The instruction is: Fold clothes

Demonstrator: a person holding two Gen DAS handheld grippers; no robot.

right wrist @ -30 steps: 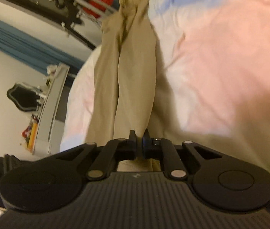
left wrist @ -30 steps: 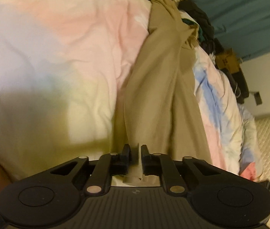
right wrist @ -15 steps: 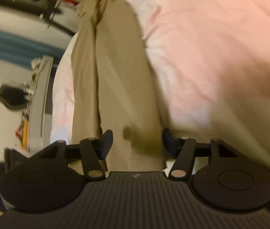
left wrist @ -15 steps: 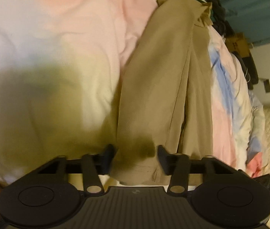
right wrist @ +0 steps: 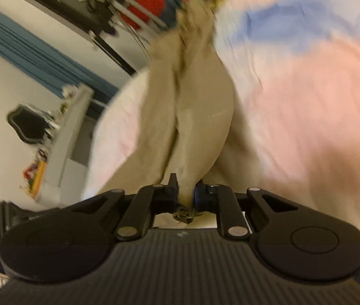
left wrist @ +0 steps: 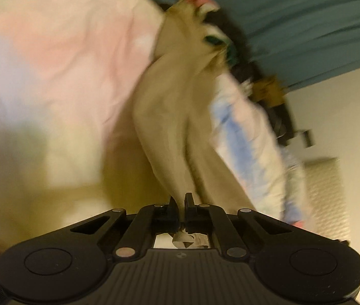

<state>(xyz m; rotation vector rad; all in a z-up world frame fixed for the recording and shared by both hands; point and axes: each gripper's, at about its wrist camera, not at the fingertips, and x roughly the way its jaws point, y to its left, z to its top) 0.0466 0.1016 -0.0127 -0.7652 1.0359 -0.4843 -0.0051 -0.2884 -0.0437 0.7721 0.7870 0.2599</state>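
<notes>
Across the bed (left wrist: 53, 71), covered in a pastel sheet of pink, pale blue and cream, lie the tan trousers (left wrist: 180, 106), stretched lengthwise away from both cameras toward the far edge. Both views are blurred by motion. At the near end the left tongs (left wrist: 179, 204) are pressed together on a pinch of the trouser fabric, and a small tuft of pale cloth sticks out behind the jaws toward the camera body. From that grip the cloth rises in two long ridges that widen with distance and run to a bunched far end beside a heap of dark and coloured clothes (left wrist: 233, 40). In the right wrist view the right tongs (right wrist: 185, 192) are likewise clamped on a gathered fold of the trousers (right wrist: 197, 106), with a crumpled knot of fabric showing behind the jaws. Two lengths of tan cloth run side by side from that grip to the far edge of the bed (right wrist: 307, 89). A teal curtain (left wrist: 294, 20) hangs beyond the bed in the left wrist view. To the left in the right wrist view stand a white shelf (right wrist: 70, 132) with small items, a dark-framed mirror (right wrist: 27, 125) on the wall, and something red (right wrist: 145, 2) behind metal bars far off
</notes>
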